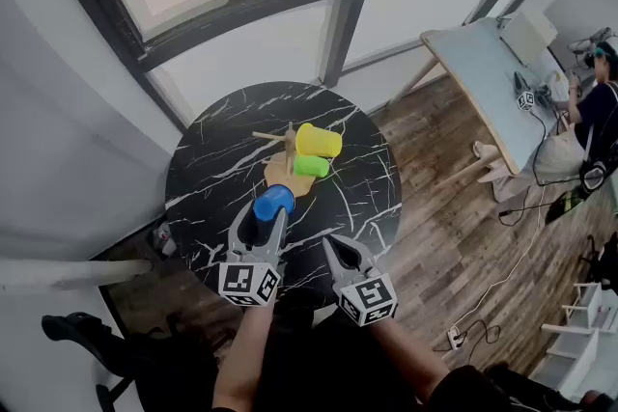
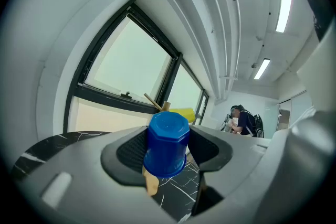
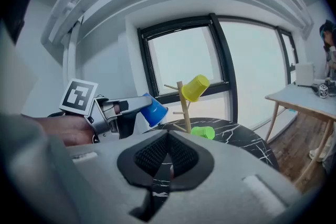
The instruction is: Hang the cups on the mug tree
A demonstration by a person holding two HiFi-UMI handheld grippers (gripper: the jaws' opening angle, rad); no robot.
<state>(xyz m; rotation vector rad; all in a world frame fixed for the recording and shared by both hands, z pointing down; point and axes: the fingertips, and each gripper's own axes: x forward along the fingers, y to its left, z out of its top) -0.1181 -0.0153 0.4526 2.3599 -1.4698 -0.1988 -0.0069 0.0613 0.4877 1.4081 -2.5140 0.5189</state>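
Where the round black marble table [image 1: 208,159] fills the centre of the head view, one wooden mug tree [image 1: 289,148] stands. Three cups counted: one yellow cup [image 1: 319,141], hung tilted on an upper peg; one green cup [image 1: 311,166], on its side by the tree's base; one blue cup [image 2: 167,144], pinched between the wide-set jaws of the left gripper [image 1: 266,215], just below the tree in frame. Two grippers. Right gripper [image 3: 167,157], lower centre: jaws pressed together, nothing between.

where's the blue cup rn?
Head view, left of centre: blue cup clamped between the fingers of the left gripper, over the table's near side, just short of the mug tree.
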